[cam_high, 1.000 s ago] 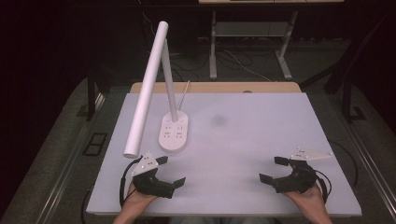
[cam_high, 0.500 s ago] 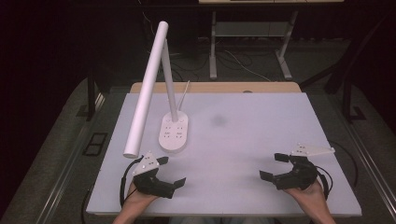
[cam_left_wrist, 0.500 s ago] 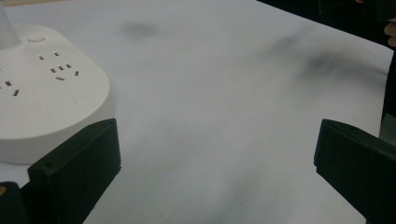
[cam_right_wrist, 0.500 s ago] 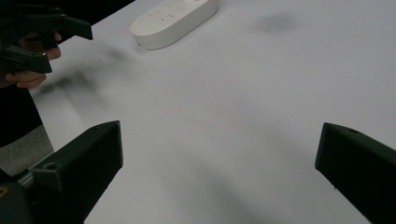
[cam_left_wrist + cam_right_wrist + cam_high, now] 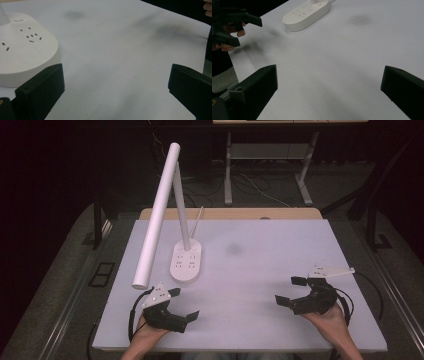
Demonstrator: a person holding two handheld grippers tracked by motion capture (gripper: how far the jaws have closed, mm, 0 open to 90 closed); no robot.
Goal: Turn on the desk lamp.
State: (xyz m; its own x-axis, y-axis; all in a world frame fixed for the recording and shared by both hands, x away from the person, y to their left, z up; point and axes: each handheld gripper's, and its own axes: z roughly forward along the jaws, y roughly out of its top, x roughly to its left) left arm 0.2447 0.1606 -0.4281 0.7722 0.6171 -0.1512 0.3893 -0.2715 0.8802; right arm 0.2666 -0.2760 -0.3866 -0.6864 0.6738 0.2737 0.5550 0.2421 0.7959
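White desk lamp (image 5: 186, 262), left claw (image 5: 182, 303) beside (gaping), empty

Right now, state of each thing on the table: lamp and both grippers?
desk lamp: upright on its oval base, long head tilted down to the left, no glow visible
left gripper: open, empty, near the lamp base
right gripper: open, empty, over bare table

Jaws of left gripper (image 5: 116, 92) spread wide over bare white table (image 5: 120, 57), holding nothing. White lamp base (image 5: 25, 47) with sockets just beside left-hand jaw.
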